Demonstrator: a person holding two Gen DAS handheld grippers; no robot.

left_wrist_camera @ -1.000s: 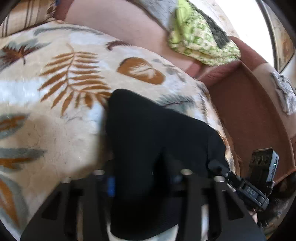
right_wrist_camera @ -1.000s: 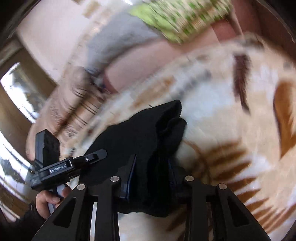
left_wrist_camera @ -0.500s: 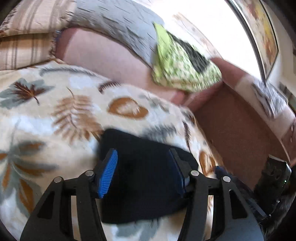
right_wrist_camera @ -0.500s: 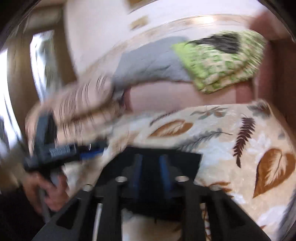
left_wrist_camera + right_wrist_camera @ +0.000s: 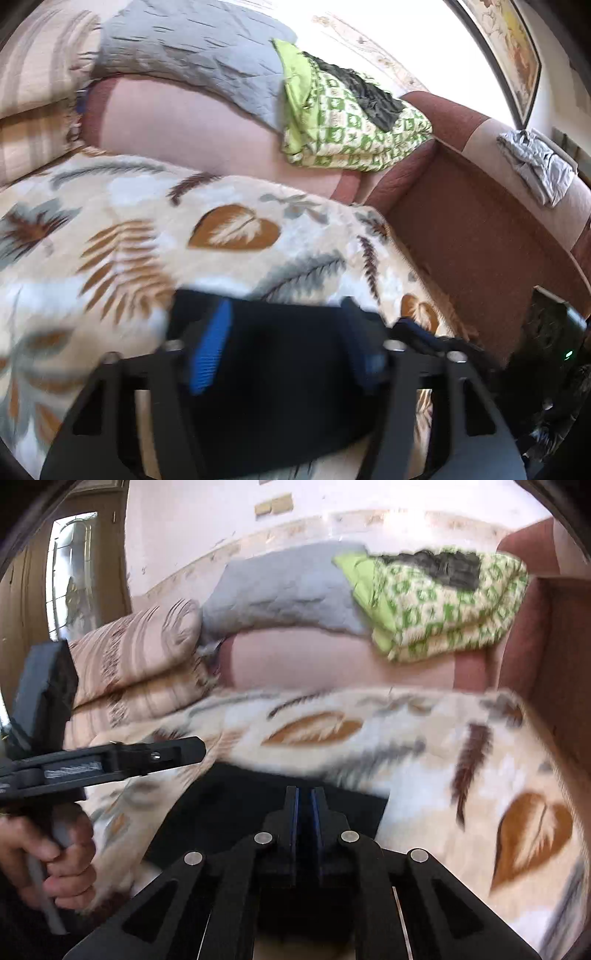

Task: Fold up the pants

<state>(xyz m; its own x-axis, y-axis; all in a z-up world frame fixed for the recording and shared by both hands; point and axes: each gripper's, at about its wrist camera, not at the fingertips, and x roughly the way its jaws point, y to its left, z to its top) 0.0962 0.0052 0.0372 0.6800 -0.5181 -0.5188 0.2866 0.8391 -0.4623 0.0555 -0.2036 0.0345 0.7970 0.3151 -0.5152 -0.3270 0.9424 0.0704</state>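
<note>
Black pants [image 5: 288, 373], folded flat, lie on the near part of the leaf-print blanket [image 5: 147, 229]. Left claw [image 5: 284, 343] above them, jaws wide and just been opening, nothing gripped. Right claw [image 5: 303, 812] nearly shut, empty. Green patterned quilt [image 5: 351, 125] and grey pillow [image 5: 192, 51] far behind.

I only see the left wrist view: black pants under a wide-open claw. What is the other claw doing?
Observer: The right claw has just been closing. Its jaws stand nearly together above the black pants, with no cloth visibly between them.
Operator: And who holds the claw I'm looking through?
Observer: A hand grips the handle of the left claw, which juts over the leaf-print blanket. Its jaws have just been opening and pinch nothing.
</note>
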